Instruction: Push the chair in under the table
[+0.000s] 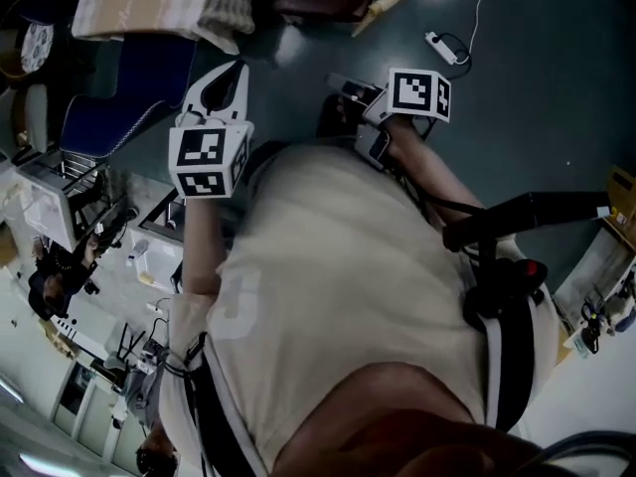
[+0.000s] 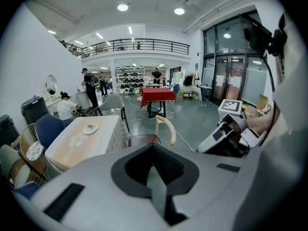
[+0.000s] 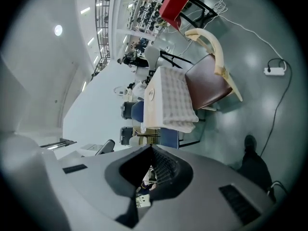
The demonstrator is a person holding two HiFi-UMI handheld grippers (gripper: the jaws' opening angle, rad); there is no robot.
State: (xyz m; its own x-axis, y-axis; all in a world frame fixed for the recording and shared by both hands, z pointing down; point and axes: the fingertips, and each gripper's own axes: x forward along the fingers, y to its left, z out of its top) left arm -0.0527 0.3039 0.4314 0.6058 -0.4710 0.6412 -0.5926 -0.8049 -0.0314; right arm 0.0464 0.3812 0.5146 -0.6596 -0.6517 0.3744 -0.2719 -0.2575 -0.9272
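Left gripper [image 2: 154, 163] jaws closed, empty. Right gripper [image 3: 147, 166] jaws closed, empty. Both in the air, well apart from chair [image 3: 209, 83]. Chair's maroon seat sits at edge of cloth-covered table [image 3: 169, 99], mostly sticking out over grey floor [image 3: 262, 124].

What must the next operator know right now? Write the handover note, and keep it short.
Left gripper: fingers shut, holding nothing, not touching the chair.
Right gripper: fingers shut, holding nothing, also clear of the chair.
Chair: on the floor at the edge of the table, with most of its seat out in the open and its backrest on the side away from the table.
Done: nothing yet; the chair is not pushed in.
Left: bring the grippers to the backrest and push the chair in under the table.
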